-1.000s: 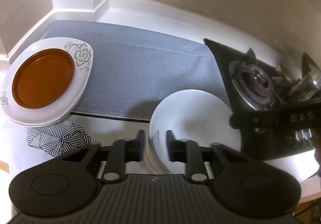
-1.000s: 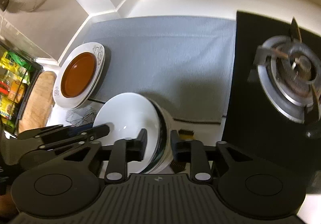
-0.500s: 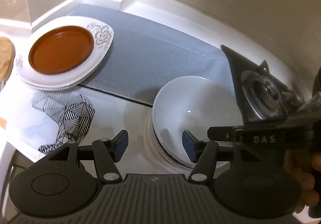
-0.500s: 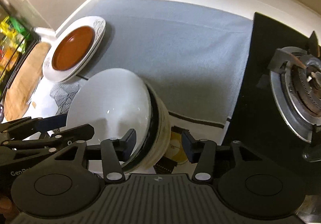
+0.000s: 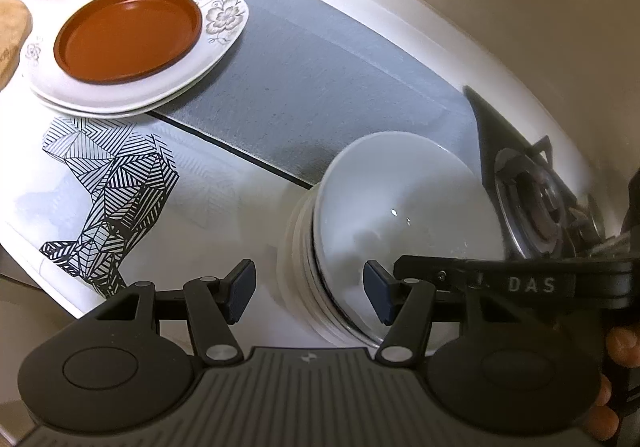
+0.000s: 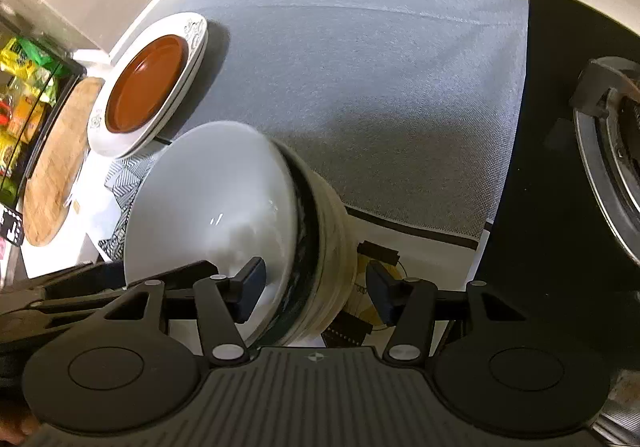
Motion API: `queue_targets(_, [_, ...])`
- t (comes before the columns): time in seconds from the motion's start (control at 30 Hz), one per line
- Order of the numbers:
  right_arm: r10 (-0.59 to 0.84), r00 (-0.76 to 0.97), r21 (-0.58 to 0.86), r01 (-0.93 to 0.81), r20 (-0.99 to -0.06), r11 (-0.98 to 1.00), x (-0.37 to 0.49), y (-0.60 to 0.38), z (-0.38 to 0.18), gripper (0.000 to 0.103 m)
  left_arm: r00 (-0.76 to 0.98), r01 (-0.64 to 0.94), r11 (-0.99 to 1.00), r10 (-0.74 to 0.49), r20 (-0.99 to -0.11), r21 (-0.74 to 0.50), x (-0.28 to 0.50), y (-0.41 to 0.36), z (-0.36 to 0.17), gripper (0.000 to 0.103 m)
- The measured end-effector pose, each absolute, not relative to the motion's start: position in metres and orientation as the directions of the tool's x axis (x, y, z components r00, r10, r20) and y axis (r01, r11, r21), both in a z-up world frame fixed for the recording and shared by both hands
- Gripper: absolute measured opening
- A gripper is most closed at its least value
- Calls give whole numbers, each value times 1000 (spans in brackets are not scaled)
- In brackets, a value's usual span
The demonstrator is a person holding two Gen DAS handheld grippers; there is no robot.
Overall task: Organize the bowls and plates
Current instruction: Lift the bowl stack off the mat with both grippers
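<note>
My left gripper [image 5: 306,293] has just been opening: its jaws stand apart with the near rim of the bowl stack [image 5: 396,215] between them. The left pad sits clear of the stack's outer wall, the right pad hangs over the inside of the top bowl, and neither presses on it. My right gripper [image 6: 316,289] has also been opening, and is a touch wider in the last instant. It straddles the opposite edge of the same stack [image 6: 224,215]. Its left pad lies over the white inside of the top bowl and its right pad stands off the ribbed outer wall, so I hold nothing with either one.

The stack rests on the white counter [image 5: 224,207], at the near edge of the grey mat [image 6: 380,87]. The top bowl is white and glossy, with a dark-rimmed one showing under it. In the left view my right gripper's arm [image 5: 520,279] crosses the stack's far side, with fingers of my hand [image 5: 618,343] behind it.

Further off on the left, a brown plate [image 5: 128,33] lies inside flower-printed white plates [image 5: 224,17], which overlap the mat's corner. A black-and-white patterned cloth [image 5: 112,183] lies on the counter near them. A wooden board [image 6: 56,163] lies beyond the plates. To the right of the mat is the black stove [image 6: 560,151] with its burner [image 6: 612,151].
</note>
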State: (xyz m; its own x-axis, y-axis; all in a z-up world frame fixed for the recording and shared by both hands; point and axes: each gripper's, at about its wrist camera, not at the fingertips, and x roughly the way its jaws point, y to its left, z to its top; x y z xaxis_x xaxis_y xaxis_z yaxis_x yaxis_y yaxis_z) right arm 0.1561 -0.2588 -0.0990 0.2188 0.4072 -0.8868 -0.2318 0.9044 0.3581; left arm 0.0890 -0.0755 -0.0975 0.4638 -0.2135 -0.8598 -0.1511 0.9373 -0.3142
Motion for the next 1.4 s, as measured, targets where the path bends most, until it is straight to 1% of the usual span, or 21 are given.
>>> queue_targets(0.1, [415, 212, 366, -232, -885, 901, 158, -257, -100, 58, 459, -173, 927, -223, -860, -333, 91, -72, -102, 65])
queue_targets(0.2, [425, 205, 372, -251, -882, 893, 160, -256, -100, 57, 446, -175, 923, -237, -863, -344, 94, -70, -106, 62])
queue_targets(0.27, [446, 199, 389, -268, -873, 881, 161, -259, -101, 54, 448, -172, 915, -258, -856, -366, 94, -69, -108, 58])
queue_targets(0.3, [448, 200, 391, -269, -871, 880, 160, -260, -101, 54, 449, -170, 910, -271, -852, -379, 94, -68, -109, 57])
queue_targets(0.37, [452, 200, 392, -277, -869, 877, 160, -259, -101, 54, 449, -164, 902, -293, -844, -400, 94, -68, -109, 47])
queue_targets(0.53, [456, 199, 389, -298, -868, 871, 160, -259, -100, 54, 442, -136, 907, -303, -844, -398, 95, -69, -108, 46])
queue_targets(0.6, [461, 200, 393, -304, -865, 868, 160, -260, -100, 53, 449, -129, 912, -297, -843, -390, 96, -68, -106, 42])
queue_targets(0.63, [465, 203, 396, -304, -862, 867, 160, -260, -100, 52, 456, -118, 919, -286, -843, -375, 96, -69, -104, 38])
queue_targets(0.7, [475, 209, 408, -293, -855, 864, 161, -263, -100, 49, 459, -109, 928, -271, -846, -357, 97, -69, -102, 38])
queue_targets(0.83, [487, 217, 425, -278, -846, 862, 160, -263, -100, 45, 460, -134, 919, -274, -845, -371, 97, -58, -103, 38])
queue_targets(1.07, [487, 235, 421, -282, -841, 862, 159, -245, -99, 44, 475, -139, 919, -264, -839, -368, 102, -37, -102, 37])
queue_targets(1.3, [486, 235, 422, -273, -842, 864, 162, -223, -101, 45, 477, -92, 936, -259, -840, -341, 111, -18, -99, 37])
queue_targets(1.4, [484, 236, 419, -277, -843, 865, 163, -213, -101, 45, 475, -57, 937, -277, -835, -344, 115, -7, -98, 37])
